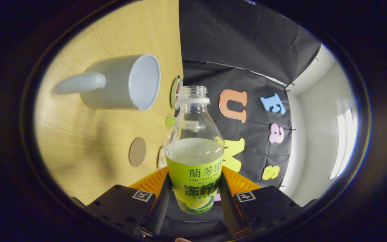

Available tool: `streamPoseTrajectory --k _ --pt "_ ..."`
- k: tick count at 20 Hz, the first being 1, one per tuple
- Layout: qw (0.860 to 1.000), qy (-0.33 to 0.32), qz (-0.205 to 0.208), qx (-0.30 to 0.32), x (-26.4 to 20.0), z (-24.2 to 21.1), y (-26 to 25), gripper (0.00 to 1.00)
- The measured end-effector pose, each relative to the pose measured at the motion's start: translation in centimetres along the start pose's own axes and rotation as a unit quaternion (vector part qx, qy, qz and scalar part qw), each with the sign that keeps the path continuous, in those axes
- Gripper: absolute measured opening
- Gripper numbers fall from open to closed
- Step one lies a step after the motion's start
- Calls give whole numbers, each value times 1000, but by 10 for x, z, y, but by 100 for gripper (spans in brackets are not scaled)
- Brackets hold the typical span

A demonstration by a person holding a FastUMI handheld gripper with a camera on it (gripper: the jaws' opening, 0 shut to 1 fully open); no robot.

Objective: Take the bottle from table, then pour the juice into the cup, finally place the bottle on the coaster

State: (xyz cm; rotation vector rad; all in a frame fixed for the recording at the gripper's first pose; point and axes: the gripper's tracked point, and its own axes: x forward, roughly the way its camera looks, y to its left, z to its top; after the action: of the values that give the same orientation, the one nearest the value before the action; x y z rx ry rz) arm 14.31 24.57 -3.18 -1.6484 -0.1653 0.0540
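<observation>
My gripper [193,196] is shut on a clear bottle [194,158] with a green label, both fingers pressing its lower body. The bottle has no cap, and pale juice fills it to about the top of the label. The view is rolled sideways, so the wooden table [89,141] stands like a wall beside the bottle. On it, beyond and beside the bottle's open mouth, stands a pale grey cup [126,82] with its handle toward me. A round brown coaster [137,152] lies on the table nearer the fingers, close to the bottle's body.
A small round object [176,93] and a green cap-like piece [170,121] sit near the table's far edge, just behind the bottle's neck. The black cloth wall rises beyond that edge.
</observation>
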Motion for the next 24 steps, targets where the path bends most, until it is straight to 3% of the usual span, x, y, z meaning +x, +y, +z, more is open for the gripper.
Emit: streamPoseTrajectory --k 24 --pt "996 -4 -21 -84 1 1 -17 75"
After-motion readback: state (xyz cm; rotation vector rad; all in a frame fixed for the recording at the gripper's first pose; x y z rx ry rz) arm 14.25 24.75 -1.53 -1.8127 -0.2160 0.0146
